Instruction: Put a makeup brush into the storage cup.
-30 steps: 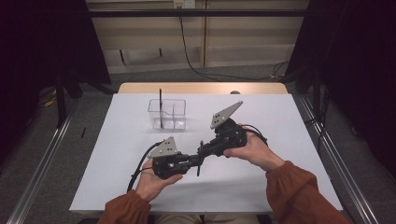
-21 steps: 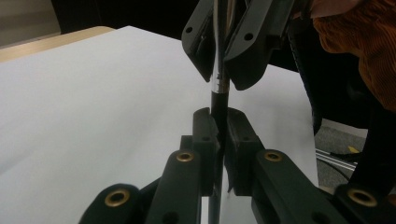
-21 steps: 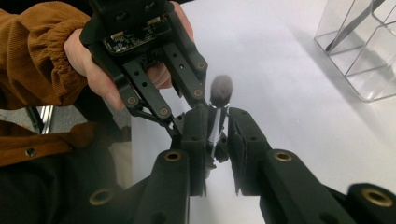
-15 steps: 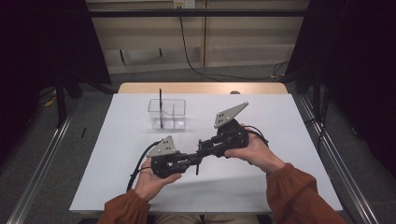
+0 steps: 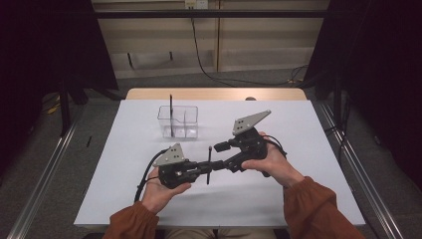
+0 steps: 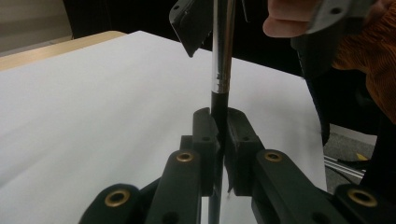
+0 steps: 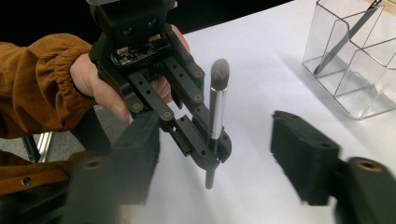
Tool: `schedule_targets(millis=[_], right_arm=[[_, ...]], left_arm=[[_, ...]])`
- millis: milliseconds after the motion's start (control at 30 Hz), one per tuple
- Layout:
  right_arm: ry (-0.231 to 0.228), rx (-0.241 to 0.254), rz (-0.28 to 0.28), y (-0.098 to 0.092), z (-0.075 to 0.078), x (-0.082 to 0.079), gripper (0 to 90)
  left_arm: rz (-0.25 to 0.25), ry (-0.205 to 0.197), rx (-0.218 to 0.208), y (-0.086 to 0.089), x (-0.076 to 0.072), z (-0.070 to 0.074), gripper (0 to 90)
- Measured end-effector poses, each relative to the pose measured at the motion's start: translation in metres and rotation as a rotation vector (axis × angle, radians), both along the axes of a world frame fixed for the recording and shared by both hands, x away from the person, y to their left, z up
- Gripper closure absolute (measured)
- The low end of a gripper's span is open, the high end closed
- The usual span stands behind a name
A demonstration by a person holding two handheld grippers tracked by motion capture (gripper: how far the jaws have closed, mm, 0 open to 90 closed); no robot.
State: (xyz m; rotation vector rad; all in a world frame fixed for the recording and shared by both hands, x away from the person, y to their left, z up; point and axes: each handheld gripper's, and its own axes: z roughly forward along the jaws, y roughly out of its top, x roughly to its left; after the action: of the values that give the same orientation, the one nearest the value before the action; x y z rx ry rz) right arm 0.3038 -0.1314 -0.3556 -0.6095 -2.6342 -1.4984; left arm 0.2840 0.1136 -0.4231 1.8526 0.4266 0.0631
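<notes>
— Brush at centre of the high view, just below the middle, standing upright above the white desk

— Held how?

— Clamped low on its black handle by the left gripper, jaws pressed tight on both sides of the shaft; seen close up at the centre of the left gripper view, silver ferrule rising above the pads

— And the right gripper?

— Jaws apart, just been opening, pads clear of the brush; blurred black pads at lower left and lower right of the right gripper view, with the brush standing between them farther off, touched by neither

— Bristles?

— Dark, rounded tuft at the top, upper middle of the right gripper view; handle tip poking out below the left gripper

— Anything else on the desk?

— Clear organiser box with compartments, above and left of centre in the high view, well apart from both grippers; one slim dark stick standing in its left part, also leaning at upper right of the right gripper view

— Hands?

— Left hand at lower left of centre, right hand right of centre, orange sleeves coming in from the bottom edge
</notes>
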Motion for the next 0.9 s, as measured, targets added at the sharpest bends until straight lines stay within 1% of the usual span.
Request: schedule_targets(millis=[100, 167, 233, 300, 333, 400, 467, 500, 600, 733, 800, 833, 900], right_arm=[[-0.001, 0.011, -0.015, -0.002, 0.000, 0.000, 22.1], [-0.006, 0.014, -0.034, -0.003, -0.001, 0.000, 15.5], [-0.006, 0.013, -0.047, -0.004, -0.001, 0.000, 11.9], [-0.011, 0.008, -0.077, -0.006, -0.003, 0.000, 3.2], [-0.014, 0.009, -0.089, -0.007, -0.004, 0.001, 2.2], [-0.009, 0.021, -0.090, -0.009, -0.005, 0.002, 2.2], [-0.013, 0.024, -0.090, -0.011, -0.007, 0.001, 0.5], [-0.013, 0.024, -0.100, -0.011, -0.008, 0.001, 0.9], [-0.030, 0.009, -0.149, -0.013, -0.010, 0.000, 1.3], [-0.037, 0.032, -0.165, -0.020, -0.012, -0.002, 1.1], [-0.043, 0.024, -0.185, -0.025, -0.012, -0.003, 1.3], [-0.050, 0.029, -0.190, -0.027, -0.012, -0.003, 1.3], [-0.061, 0.045, -0.188, -0.033, -0.011, -0.005, 1.4]], left_arm=[[0.007, 0.000, -0.003, 0.001, 0.001, 0.000, 84.1], [0.009, -0.001, 0.005, 0.003, 0.001, 0.001, 84.1], [0.014, 0.001, -0.001, 0.004, 0.001, 0.001, 84.1], [0.015, -0.003, 0.002, 0.006, 0.002, 0.002, 84.1], [0.018, -0.003, -0.001, 0.006, 0.002, 0.002, 84.1], [0.023, -0.003, -0.005, 0.008, 0.002, 0.003, 84.0], [0.024, 0.001, -0.011, 0.009, 0.002, 0.003, 84.0], [0.026, -0.002, -0.007, 0.010, 0.001, 0.003, 84.0], [0.030, -0.005, -0.005, 0.012, 0.000, 0.004, 84.1], [0.039, -0.006, -0.003, 0.016, -0.001, 0.005, 84.0], [0.042, -0.009, 0.003, 0.019, 0.000, 0.006, 84.0], [0.046, -0.007, 0.000, 0.021, 0.000, 0.006, 84.0], [0.057, -0.009, -0.004, 0.025, 0.001, 0.007, 84.0]])
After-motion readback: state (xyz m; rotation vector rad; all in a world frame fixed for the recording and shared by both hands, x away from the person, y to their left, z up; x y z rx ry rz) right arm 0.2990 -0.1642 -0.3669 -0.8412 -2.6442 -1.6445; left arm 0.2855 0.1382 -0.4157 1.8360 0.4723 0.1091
